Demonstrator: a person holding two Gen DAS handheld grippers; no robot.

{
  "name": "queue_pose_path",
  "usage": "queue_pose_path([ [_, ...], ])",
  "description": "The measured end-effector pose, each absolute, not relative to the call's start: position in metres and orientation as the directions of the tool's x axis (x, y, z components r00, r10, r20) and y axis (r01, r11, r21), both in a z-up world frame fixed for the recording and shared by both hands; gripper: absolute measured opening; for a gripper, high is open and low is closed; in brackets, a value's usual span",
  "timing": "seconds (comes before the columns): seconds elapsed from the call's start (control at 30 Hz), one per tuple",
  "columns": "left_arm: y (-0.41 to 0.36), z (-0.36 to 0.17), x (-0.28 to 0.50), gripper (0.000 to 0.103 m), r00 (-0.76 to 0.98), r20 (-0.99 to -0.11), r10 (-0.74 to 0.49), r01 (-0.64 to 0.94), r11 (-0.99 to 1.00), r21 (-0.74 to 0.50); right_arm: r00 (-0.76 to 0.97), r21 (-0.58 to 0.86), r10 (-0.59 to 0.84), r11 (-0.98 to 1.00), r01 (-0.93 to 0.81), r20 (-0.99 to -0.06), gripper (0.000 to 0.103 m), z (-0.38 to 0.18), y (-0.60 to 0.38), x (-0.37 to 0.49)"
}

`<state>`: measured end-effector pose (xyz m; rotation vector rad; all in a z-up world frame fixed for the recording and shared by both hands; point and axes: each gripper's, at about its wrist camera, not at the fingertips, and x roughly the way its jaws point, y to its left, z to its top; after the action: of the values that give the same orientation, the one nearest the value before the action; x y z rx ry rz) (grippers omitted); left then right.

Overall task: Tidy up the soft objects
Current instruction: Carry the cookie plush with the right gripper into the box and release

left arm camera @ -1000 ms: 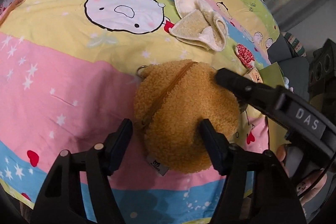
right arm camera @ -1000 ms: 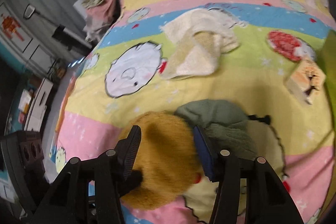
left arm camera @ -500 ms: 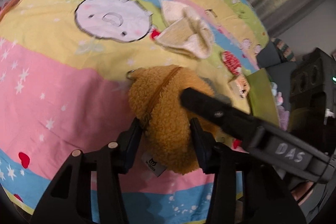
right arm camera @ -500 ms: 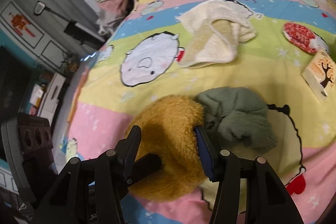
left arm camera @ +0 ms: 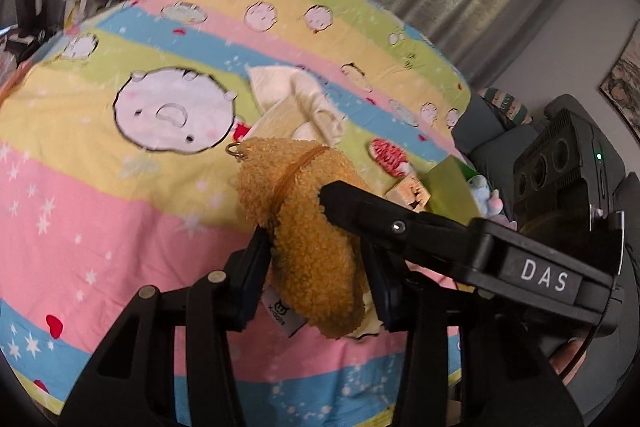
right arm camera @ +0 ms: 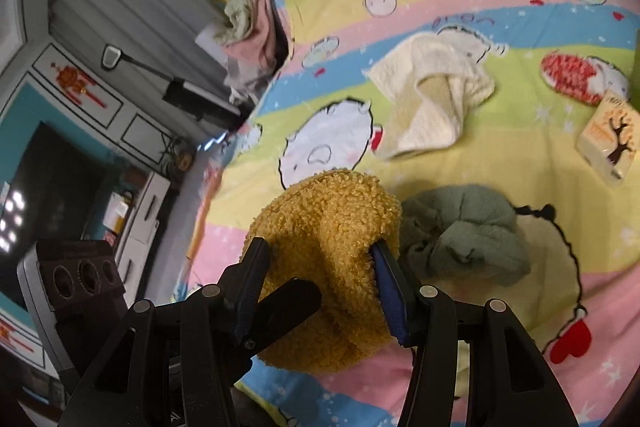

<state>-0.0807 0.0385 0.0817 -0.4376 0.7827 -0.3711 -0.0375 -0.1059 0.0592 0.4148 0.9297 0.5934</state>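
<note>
A fuzzy orange-brown plush pouch (left arm camera: 308, 227) with a zipper line, a metal ring and a white tag is held off the striped cartoon bedspread (left arm camera: 100, 211). My left gripper (left arm camera: 316, 267) is shut on its lower end. My right gripper (right arm camera: 320, 271) is shut on the same pouch (right arm camera: 332, 227) from the other side; its finger crosses the left wrist view. A grey-green cloth (right arm camera: 464, 235) lies crumpled just right of the pouch. A cream towel (right arm camera: 432, 107) lies bunched farther back; it also shows in the left wrist view (left arm camera: 296, 107).
A small printed box (right arm camera: 608, 143) and a red patterned item (right arm camera: 572, 75) lie at the right of the bed. Pink and green clothes (right arm camera: 248, 23) are piled at the bed's far corner. Cabinets and a dark screen stand left of the bed.
Both grippers have closed tighter on the plush pouch and lifted it off the bedspread. The grey-green cloth stays on the bed.
</note>
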Motion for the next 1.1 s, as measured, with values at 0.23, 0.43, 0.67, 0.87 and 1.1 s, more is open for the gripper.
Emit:
queue_pose_path([
  [0.23, 0.003, 0.122, -0.078, 0.042, 0.681, -0.544, -0.489, 0.27, 0.859, -0.434, 0.578, 0.563, 0.606, 0.777, -0.281, -0.547, 0.055, 0.095, -0.132, -0.052],
  [0.43, -0.046, 0.164, -0.067, 0.042, 0.681, -0.484, -0.549, 0.391, 0.832, -0.394, 0.693, 0.59, 0.568, 0.768, -0.25, -0.445, 0.055, 0.134, -0.189, -0.063],
  [0.67, -0.122, 0.195, -0.042, 0.039, 0.619, -0.438, -0.652, 0.541, 0.758, -0.363, 0.806, 0.597, 0.457, 0.785, -0.166, -0.376, 0.055, 0.172, -0.26, -0.068],
  [0.87, -0.195, 0.186, -0.019, 0.037, 0.549, -0.453, -0.703, 0.638, 0.702, -0.316, 0.88, 0.621, 0.347, 0.78, -0.078, -0.325, 0.055, 0.166, -0.331, -0.07],
  [1.1, -0.249, 0.161, 0.002, 0.037, 0.48, -0.536, -0.695, 0.661, 0.688, -0.3, 0.885, 0.707, 0.315, 0.707, 0.023, -0.344, 0.055, 0.129, -0.393, -0.056],
])
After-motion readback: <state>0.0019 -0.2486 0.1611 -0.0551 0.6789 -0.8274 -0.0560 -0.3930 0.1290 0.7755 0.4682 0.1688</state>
